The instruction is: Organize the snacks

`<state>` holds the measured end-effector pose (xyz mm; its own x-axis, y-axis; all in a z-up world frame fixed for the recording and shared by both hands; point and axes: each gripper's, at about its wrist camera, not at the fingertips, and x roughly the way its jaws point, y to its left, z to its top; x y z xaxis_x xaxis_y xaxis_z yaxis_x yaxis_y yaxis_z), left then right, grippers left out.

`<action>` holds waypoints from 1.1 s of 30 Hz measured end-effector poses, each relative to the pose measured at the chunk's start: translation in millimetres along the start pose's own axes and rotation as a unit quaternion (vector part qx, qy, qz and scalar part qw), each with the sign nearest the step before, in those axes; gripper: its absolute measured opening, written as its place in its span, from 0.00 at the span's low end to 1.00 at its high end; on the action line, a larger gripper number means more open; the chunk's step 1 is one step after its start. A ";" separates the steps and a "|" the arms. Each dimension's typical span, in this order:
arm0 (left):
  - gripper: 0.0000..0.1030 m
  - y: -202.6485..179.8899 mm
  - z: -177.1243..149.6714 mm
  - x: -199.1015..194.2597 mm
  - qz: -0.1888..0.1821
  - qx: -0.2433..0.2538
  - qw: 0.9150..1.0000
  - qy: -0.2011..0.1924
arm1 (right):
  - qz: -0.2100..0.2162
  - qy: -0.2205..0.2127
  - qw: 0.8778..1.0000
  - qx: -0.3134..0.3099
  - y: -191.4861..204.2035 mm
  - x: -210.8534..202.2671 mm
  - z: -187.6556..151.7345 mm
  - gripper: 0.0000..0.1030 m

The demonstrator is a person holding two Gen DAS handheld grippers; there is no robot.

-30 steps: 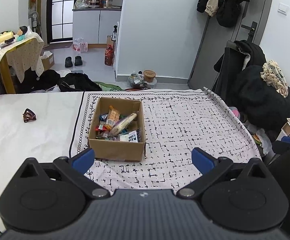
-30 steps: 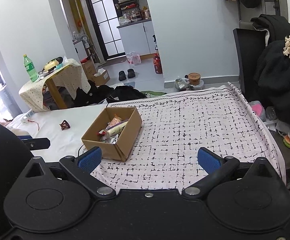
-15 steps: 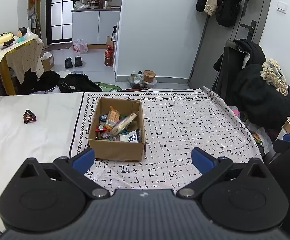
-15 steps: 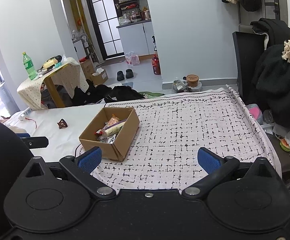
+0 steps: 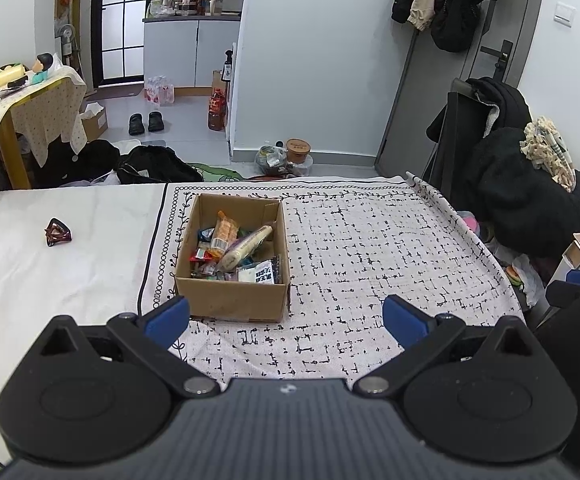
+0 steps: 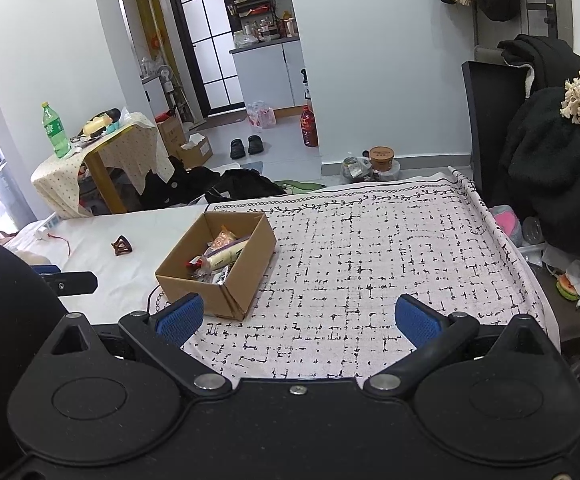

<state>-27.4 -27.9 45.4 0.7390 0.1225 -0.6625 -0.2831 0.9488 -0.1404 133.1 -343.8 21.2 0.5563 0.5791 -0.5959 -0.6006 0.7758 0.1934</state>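
An open cardboard box (image 5: 232, 300) (image 6: 250, 264) sits on the patterned cloth (image 5: 369, 248) (image 6: 369, 248), filled with several snack packets, among them a long cream packet (image 5: 244, 247) (image 6: 224, 258) and an orange one (image 5: 224, 232). My left gripper (image 5: 286, 320) hovers open just in front of the box, nothing between its blue fingertips. My right gripper (image 6: 297, 318) is open too and holds nothing, with the box ahead to its left. The tip of the other gripper shows at each view's edge.
A small dark brown hair clip (image 5: 57, 233) (image 6: 122, 246) lies on the plain white sheet left of the cloth. Beyond the bed are bags on the floor, a draped side table (image 6: 102, 152) with a green bottle, and dark coats on a chair (image 5: 509, 184) at the right.
Both views have shifted only slightly; the box sits a little lower and closer in the right wrist view. Both grippers stay open and empty.
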 end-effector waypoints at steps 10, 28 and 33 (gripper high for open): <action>0.99 -2.9 1.2 1.2 -0.001 0.002 1.000 0.003 | -0.002 0.002 1.000 0.001 -0.7 -0.8 -0.6 1.00; 0.99 -3.3 2.5 0.6 0.002 0.003 1.000 0.009 | -0.001 0.001 1.000 0.004 -1.6 -0.9 0.2 1.00; 0.99 -3.0 2.5 1.5 -0.001 0.000 1.000 0.011 | 0.002 0.002 1.000 0.009 -2.1 -0.5 -0.3 1.00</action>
<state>-23.9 -29.8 46.6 0.7256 0.1149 -0.6784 -0.2823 0.9489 -0.1411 133.8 -345.8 20.8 0.5518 0.5810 -0.5983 -0.5925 0.7780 0.2091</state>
